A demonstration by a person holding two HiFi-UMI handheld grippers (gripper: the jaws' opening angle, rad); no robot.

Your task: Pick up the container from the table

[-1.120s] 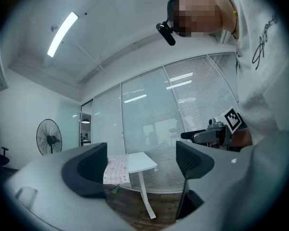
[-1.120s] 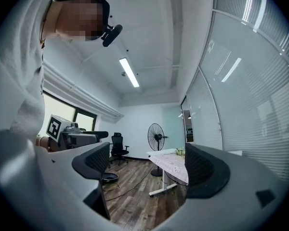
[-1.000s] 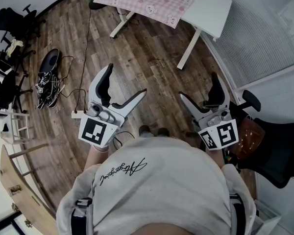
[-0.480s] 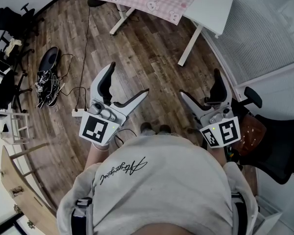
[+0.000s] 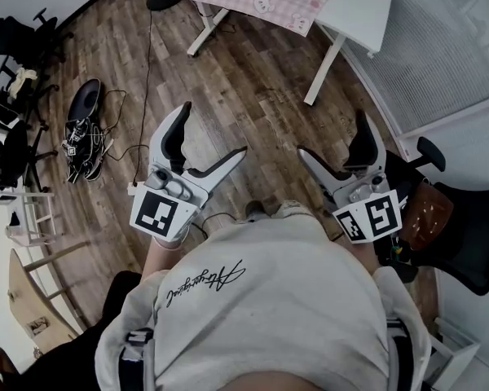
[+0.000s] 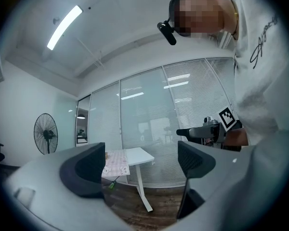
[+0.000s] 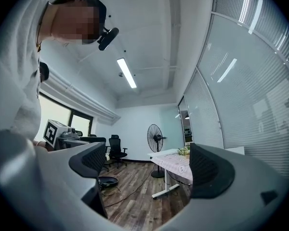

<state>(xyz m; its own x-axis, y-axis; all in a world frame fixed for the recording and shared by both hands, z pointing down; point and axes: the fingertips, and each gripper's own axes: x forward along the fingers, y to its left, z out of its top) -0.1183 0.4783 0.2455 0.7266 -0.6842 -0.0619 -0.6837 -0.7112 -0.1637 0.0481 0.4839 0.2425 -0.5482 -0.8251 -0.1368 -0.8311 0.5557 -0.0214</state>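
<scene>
Wooden floor (image 5: 253,80) under left tool (image 5: 213,129), wide and empty, and right tool (image 5: 331,134), just opened wide, empty.

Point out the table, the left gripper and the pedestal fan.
table (image 5: 363,10), head view, bare white top.
left gripper (image 5: 214,129), head view, midway between its open fingertips.
pedestal fan (image 7: 155,137), right gripper view, its round head.
</scene>
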